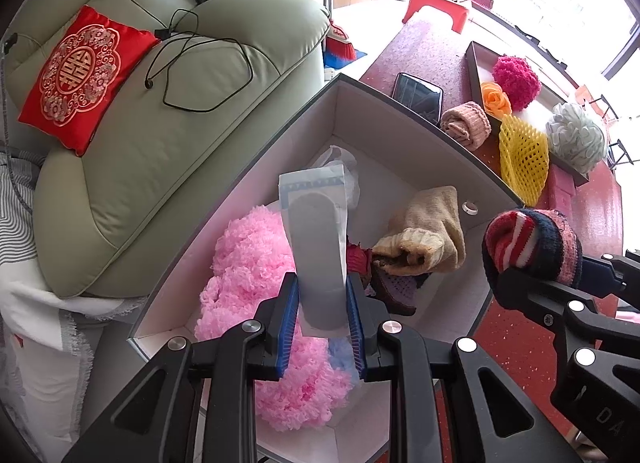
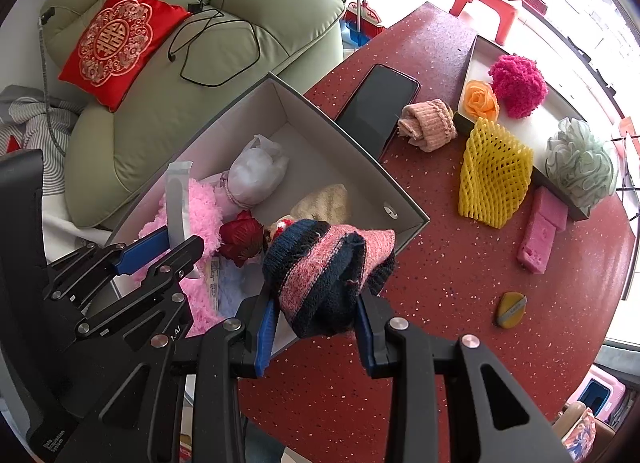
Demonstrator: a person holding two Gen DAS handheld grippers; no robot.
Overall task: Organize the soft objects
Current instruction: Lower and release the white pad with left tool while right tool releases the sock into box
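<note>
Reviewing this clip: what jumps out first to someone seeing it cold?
Both grippers hold things over the open box: the left gripper clamps a packaged insole, the right gripper a striped knit sock. A fluffy pink mass fills the box's near-left corner.

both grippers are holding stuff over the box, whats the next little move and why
Probably open the left gripper and let the flat grey packet drop. It is pinched upright above the pink fluffy thing inside the open box, so it should land inside. The right gripper with the striped knit sock sits over the box's edge and could follow.
</note>
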